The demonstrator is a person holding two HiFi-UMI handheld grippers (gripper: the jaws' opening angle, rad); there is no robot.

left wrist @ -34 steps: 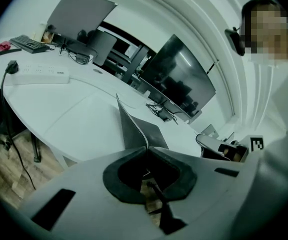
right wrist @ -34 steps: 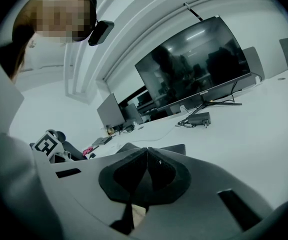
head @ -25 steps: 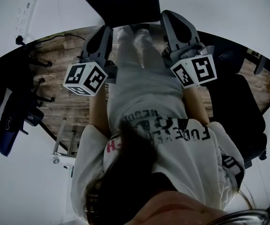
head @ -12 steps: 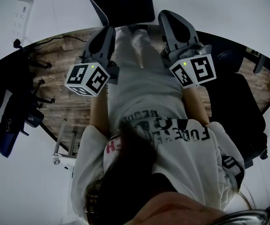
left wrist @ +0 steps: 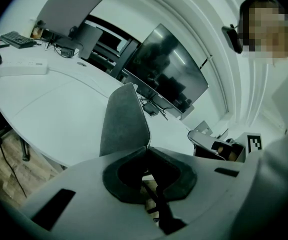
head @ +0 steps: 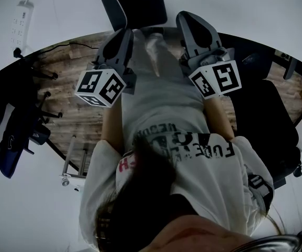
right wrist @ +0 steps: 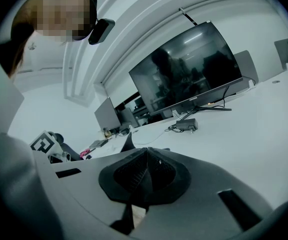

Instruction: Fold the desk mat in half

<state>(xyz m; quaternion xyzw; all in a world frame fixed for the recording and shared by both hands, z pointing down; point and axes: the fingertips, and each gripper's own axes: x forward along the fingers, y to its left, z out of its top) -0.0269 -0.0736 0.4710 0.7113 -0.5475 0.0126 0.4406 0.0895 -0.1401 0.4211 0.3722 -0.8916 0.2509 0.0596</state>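
Observation:
The dark desk mat (head: 137, 4) lies on the white table (head: 245, 9) straight ahead of me, its left edge turned up to show a grey underside. My left gripper (head: 123, 33) is at the mat's near left corner. In the left gripper view its jaws (left wrist: 148, 146) are shut on a grey flap of the mat (left wrist: 125, 121) that stands up from them. My right gripper (head: 185, 16) is at the mat's near right side. Its jaws (right wrist: 146, 149) are shut, and a thin dark tip of the mat (right wrist: 128, 143) pokes up at them.
A large monitor (right wrist: 189, 69) stands on the curved table, with a small box and cables (right wrist: 186, 125) below it. A power strip (head: 20, 17) lies at the far left. A black chair (head: 269, 119) is at my right, and dark bags (head: 9, 135) sit on the wooden floor at my left.
The dark patch of mat in the head view has grown narrower and drawn away from me. The left gripper has shifted slightly right and forward; the right gripper has barely moved.

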